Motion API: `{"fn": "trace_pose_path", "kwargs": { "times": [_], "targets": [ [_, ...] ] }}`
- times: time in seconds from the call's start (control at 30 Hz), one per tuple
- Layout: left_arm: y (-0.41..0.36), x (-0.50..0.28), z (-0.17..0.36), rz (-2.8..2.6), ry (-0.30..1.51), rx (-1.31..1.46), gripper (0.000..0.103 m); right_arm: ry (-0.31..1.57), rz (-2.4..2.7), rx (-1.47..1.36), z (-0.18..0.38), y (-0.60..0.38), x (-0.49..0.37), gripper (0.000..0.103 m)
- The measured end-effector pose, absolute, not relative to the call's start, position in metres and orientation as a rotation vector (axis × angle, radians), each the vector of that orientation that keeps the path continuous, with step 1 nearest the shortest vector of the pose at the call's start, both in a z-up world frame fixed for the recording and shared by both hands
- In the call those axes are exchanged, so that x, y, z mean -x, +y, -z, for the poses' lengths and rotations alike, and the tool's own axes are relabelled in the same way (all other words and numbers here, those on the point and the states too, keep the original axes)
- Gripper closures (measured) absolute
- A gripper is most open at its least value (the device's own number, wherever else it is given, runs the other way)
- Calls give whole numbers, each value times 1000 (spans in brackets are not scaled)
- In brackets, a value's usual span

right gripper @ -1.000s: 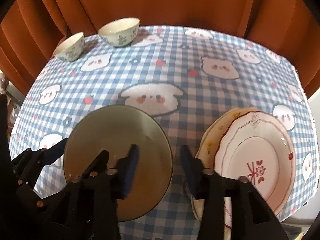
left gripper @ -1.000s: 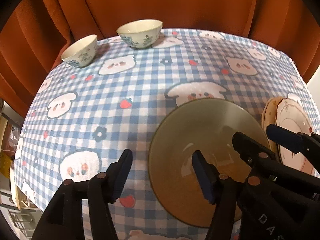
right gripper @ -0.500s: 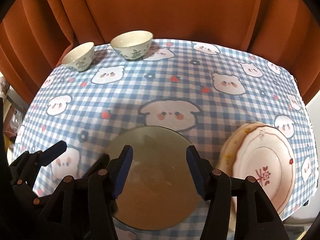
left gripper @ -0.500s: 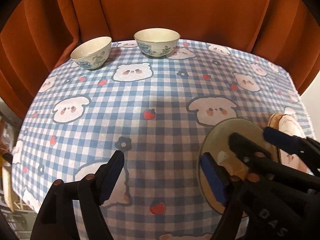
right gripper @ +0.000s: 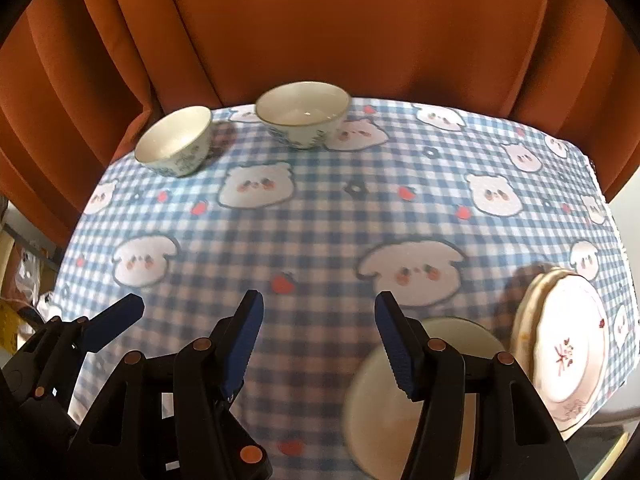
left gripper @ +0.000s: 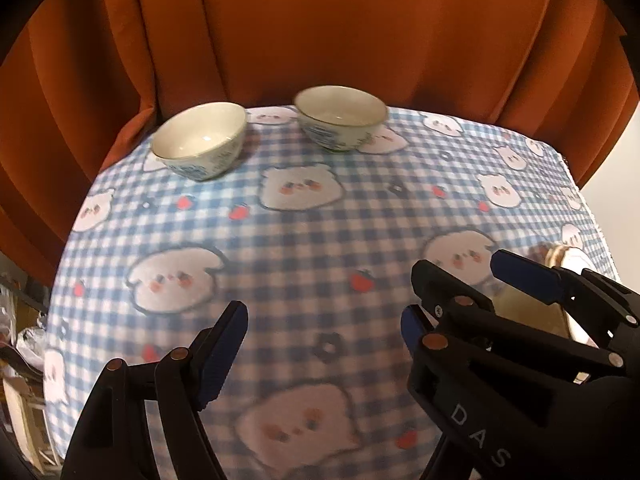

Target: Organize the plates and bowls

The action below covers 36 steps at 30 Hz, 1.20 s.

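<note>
Two white bowls with blue patterns stand at the table's far edge: a smaller one [left gripper: 199, 140] [right gripper: 174, 145] on the left and a wider one [left gripper: 340, 117] [right gripper: 303, 113] right of it. A plain olive plate [right gripper: 384, 396] lies at the near right, partly behind my right gripper's finger. Two stacked plates, the top one white with a red rim [right gripper: 568, 344], lie at the right edge. My left gripper [left gripper: 322, 346] and right gripper [right gripper: 318, 338] are both open and empty above the cloth. The right gripper [left gripper: 460, 276] also shows in the left wrist view.
The table has a blue checked cloth with bear prints [right gripper: 320, 220]. An orange curtain [right gripper: 320, 28] hangs close behind the bowls. Clutter sits off the table's left side [left gripper: 20, 344].
Both grippers have moved away from the olive plate toward the left and far side. The bowls look nearer and larger; the plates have slid to the right of both views.
</note>
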<state>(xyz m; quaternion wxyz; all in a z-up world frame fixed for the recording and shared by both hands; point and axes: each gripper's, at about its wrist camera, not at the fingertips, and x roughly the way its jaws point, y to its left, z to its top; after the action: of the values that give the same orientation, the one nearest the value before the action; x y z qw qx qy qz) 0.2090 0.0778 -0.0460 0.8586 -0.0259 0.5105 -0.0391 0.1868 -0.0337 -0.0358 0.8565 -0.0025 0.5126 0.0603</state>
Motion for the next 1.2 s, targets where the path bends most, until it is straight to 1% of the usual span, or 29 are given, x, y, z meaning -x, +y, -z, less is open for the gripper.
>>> {"fn": "trace_pose_path", "kwargs": {
  "times": [0.37, 0.43, 0.53, 0.73, 0.93, 1.07, 1.17, 1.2],
  "targets": [
    [164, -254, 48, 57, 1040, 28, 20, 1044, -112, -25, 31, 52, -236, 38],
    [173, -264, 47, 50, 1032, 21, 16, 1035, -103, -30, 30, 64, -245, 38],
    [185, -280, 43, 47, 1022, 21, 15, 1023, -89, -29, 24, 80, -259, 37],
    [200, -317, 42, 24, 999, 3, 14, 1001, -60, -31, 18, 103, -296, 34],
    [217, -351, 57, 0, 990, 2, 12, 994, -53, -31, 27, 118, -336, 31],
    [224, -374, 67, -58, 978, -12, 13, 983, -37, -33, 38, 123, -359, 31],
    [231, -389, 78, -97, 991, -4, 20, 977, -42, -45, 47, 125, -374, 32],
    [232, -393, 81, -103, 996, -7, 22, 984, -57, -54, 51, 127, -379, 35]
  ]
}}
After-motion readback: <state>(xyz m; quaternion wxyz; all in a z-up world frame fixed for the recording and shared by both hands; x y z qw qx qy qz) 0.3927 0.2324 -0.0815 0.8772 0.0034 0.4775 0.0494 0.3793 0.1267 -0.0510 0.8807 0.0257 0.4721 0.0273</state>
